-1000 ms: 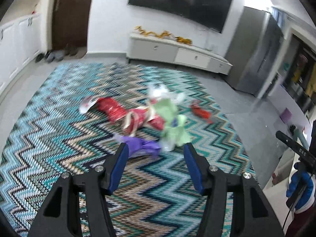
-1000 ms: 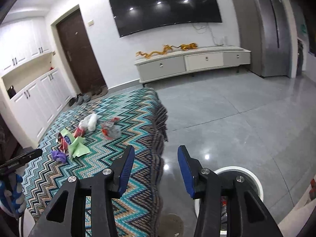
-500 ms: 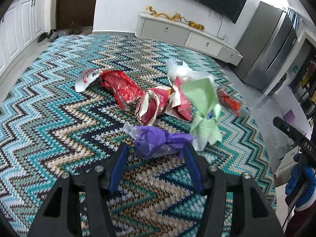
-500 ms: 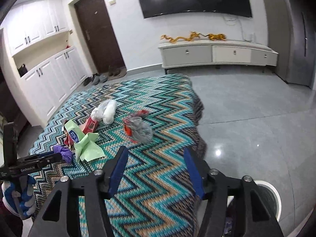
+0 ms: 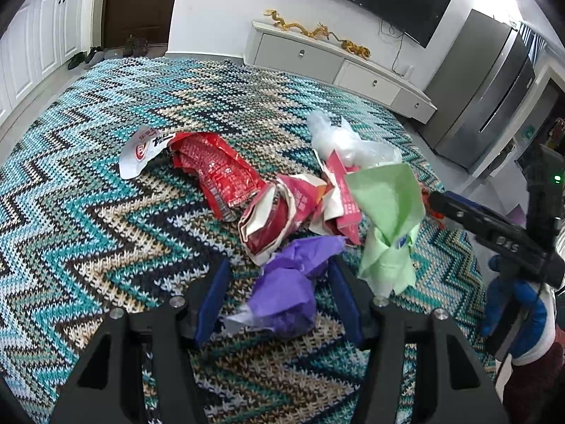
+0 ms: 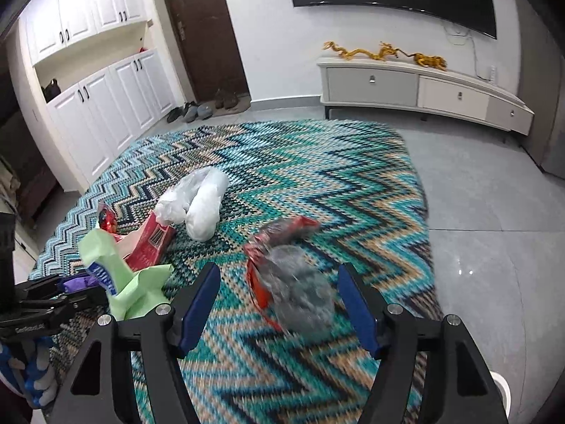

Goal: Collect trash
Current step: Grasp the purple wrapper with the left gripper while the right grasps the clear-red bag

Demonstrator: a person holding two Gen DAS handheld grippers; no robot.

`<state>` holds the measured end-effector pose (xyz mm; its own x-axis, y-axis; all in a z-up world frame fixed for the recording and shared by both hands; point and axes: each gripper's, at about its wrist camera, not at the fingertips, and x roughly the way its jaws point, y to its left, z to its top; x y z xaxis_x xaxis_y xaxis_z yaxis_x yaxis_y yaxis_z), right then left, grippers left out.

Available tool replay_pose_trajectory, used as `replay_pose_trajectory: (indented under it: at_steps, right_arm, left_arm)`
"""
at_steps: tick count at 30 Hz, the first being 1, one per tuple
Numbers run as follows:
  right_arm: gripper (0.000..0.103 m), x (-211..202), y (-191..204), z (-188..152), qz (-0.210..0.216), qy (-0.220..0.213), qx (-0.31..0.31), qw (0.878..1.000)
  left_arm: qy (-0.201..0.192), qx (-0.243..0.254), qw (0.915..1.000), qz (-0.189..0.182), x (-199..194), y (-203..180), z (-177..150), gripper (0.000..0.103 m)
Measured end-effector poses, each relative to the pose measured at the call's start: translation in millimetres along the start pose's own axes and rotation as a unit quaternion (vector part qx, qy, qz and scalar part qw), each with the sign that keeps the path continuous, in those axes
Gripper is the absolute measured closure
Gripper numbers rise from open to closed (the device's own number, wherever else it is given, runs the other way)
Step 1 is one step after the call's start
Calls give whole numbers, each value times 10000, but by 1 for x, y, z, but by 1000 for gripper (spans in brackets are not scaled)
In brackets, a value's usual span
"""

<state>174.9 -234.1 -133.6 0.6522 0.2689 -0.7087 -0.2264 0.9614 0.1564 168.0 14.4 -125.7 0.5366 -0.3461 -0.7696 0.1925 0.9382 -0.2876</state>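
Left gripper [image 5: 279, 293] stands parted around a crumpled purple wrapper [image 5: 286, 289] on the zigzag rug [image 5: 88, 233]; its blue pads flank the wad without pressing it, so nothing is grasped; right gripper [image 6: 279, 307] is likewise released, its jaws having just been opening, with a blurred grey-and-red plastic bag [image 6: 293, 279] lying between them on the rug, untouched.

Nearest in the left wrist view is the purple wrapper, soft and creased, one pale corner sticking out toward the left; just right of it stands one light green paper [image 5: 388, 226], folded and upright, with a small blue label low down; just beyond the purple piece lies one crushed red-and-white carton [image 5: 275, 222]; right of that, touching the green sheet, one torn red-and-white paper [image 5: 339, 198]; farther left, one long shiny red foil packet [image 5: 215, 173] with a white printed end; farthest, one clear plastic bag [image 5: 342, 141], bunched and cloudy.

That makes seven pieces of trash counted over both views, six clustered together and the grey-and-red bag lying apart to their right; two grippers; one gloved hand [image 5: 515, 304] in blue at the right edge; one long white cabinet [image 6: 423, 88] by the far wall.
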Motion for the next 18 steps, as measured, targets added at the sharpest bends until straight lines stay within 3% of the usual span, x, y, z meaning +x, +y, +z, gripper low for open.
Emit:
replay_pose_trajectory:
  at_steps: [3, 4, 5, 6, 9, 18]
  right_arm:
    - [37, 14, 1, 1, 4, 145, -6, 9999]
    - [41, 16, 1, 1, -15, 176, -9, 9998]
    - [57, 19, 1, 0, -26, 220, -12, 9998]
    - [70, 19, 0, 0, -23, 241, 5, 9997]
    - [88, 11, -1, -5, 27, 155, 31, 9999]
    - [90, -44, 0, -31, 129, -210, 118, 9996]
  left_arm:
    - [-7, 32, 10000, 29, 1, -1, 2, 48]
    - [-12, 48, 10000, 64, 1, -1, 3, 56]
    - [-4, 74, 9999, 108, 2, 0, 4, 66]
    - [8, 93, 9999, 138, 3, 0, 6, 68]
    - [19, 68, 9999, 143, -1, 1, 5, 73]
    - [-119, 138, 9998, 106, -33, -8, -18, 74]
